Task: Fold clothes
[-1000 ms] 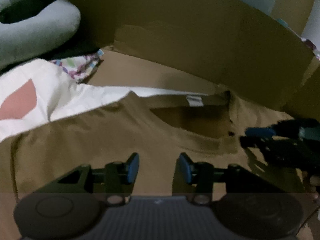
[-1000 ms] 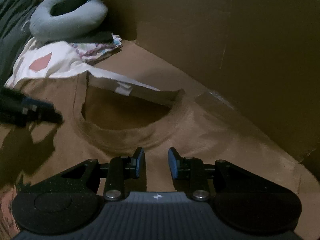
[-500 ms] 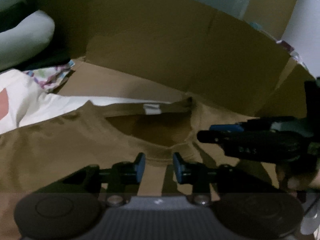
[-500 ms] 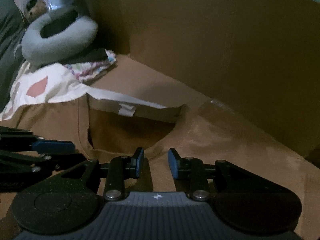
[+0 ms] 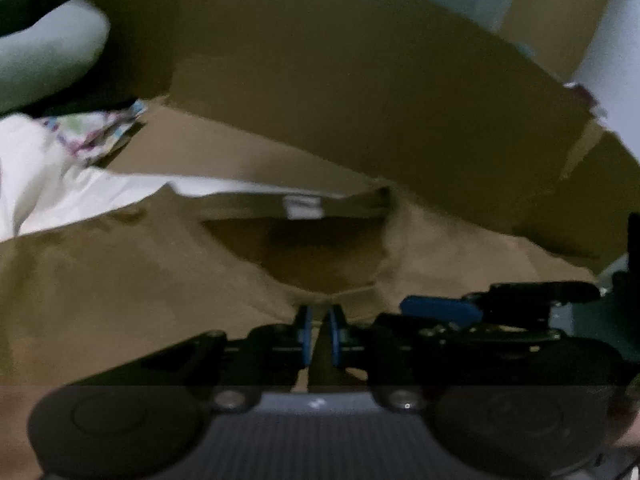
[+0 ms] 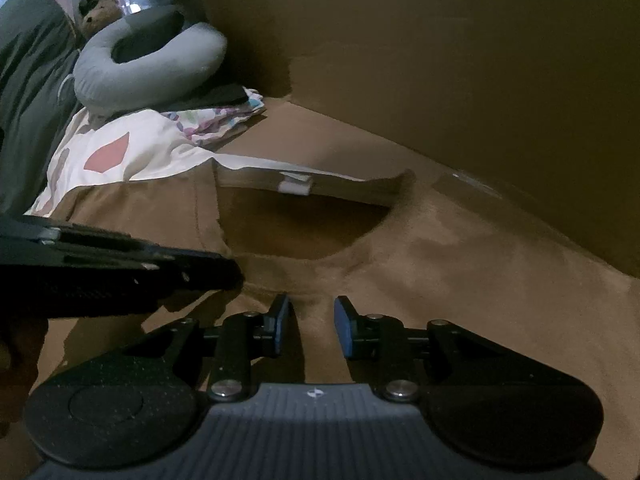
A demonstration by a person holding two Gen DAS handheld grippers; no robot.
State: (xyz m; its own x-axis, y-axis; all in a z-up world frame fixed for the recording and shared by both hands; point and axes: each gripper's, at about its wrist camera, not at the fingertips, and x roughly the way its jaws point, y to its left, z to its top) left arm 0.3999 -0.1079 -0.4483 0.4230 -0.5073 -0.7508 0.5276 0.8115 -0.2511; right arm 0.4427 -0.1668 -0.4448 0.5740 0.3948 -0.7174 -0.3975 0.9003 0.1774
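1. The brown T-shirt [image 6: 460, 264] lies flat on a cardboard sheet [image 6: 320, 136], front side up, with its neck opening [image 6: 296, 224] toward the cardboard wall [image 6: 440, 80] at the back. A white label [image 6: 295, 182] sits at the back edge of this opening.

2. I take the neck opening as the landmark. Its front rim, the collar [image 5: 340, 294], runs from side to side, across the line of both grippers, so the long axis of the shirt body runs from the collar toward the person.

3. The left gripper [image 5: 319, 336] is directly at the front rim of the collar, at its lowest point. Its jaws are closing and are already narrow, with a ridge of brown cloth between the blue pads [image 5: 305, 334] (the picture is blurred, so I judge the pinch as almost made, not as certain).

4. The right gripper [image 6: 311, 326] is just on the near side of the same rim, beside the left one. Its jaws are half open, over the cloth, and hold nothing.

5. The left hand is nearer to the collar, so I think it leads the coming pull.

6. Farther from the neck opening, on its left side, lie a white cloth [image 6: 132, 152], a patterned cloth [image 6: 216, 118] and a grey neck pillow [image 6: 148, 76].
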